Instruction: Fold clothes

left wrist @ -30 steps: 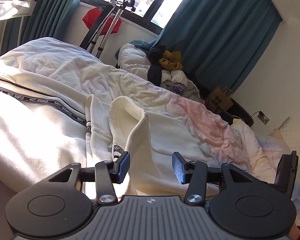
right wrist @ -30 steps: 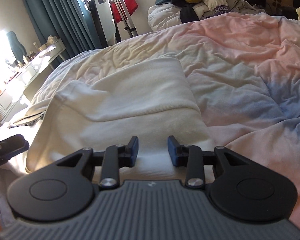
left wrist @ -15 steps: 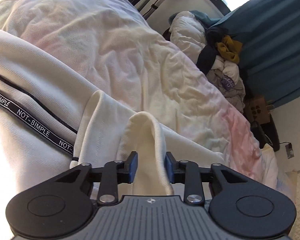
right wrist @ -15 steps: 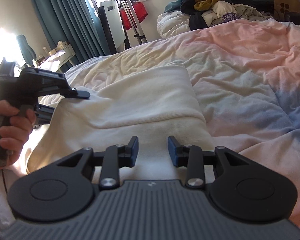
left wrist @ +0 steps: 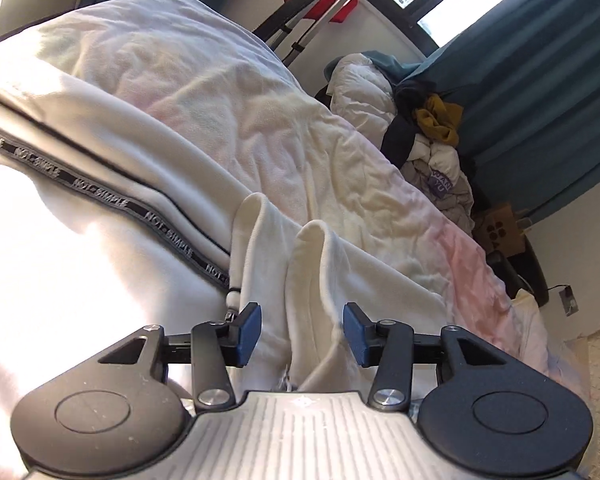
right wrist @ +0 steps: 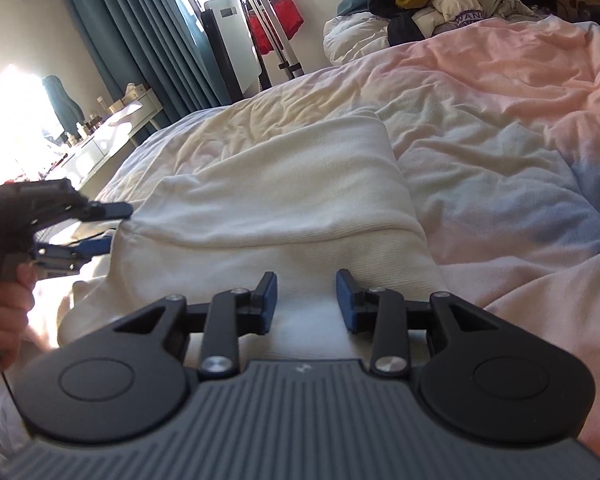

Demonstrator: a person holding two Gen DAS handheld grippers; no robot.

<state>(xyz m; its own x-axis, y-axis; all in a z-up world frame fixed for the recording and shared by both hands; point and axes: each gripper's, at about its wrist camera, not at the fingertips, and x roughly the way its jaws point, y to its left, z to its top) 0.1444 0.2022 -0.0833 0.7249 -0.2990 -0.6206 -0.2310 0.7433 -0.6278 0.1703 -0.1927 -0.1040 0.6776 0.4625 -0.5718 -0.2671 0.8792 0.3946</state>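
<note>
A cream sweatshirt (left wrist: 380,284) lies on the bed, with a black "NOT-SIMPLE" tape (left wrist: 112,200) running across it. My left gripper (left wrist: 302,334) is open, and a raised fold of the cream fabric (left wrist: 312,264) stands loosely between its blue pads. From the right wrist, the folded cream sweatshirt (right wrist: 280,184) stretches ahead, and my right gripper (right wrist: 306,300) is open just above its ribbed hem. The left gripper (right wrist: 108,228) shows at the sweatshirt's left corner, jaws apart, held by a hand (right wrist: 4,312).
A pink, white and blue duvet (right wrist: 500,100) covers the bed. A heap of clothes (left wrist: 432,128) sits beyond the bed's far end, by teal curtains (left wrist: 540,80). A tripod (left wrist: 312,12) stands at the window. A cluttered white desk (right wrist: 112,128) is at the left.
The left gripper dropped to the raised cream fold, narrowed around it half a second ago, and has now widened again. The right gripper has barely moved and kept the same gap.
</note>
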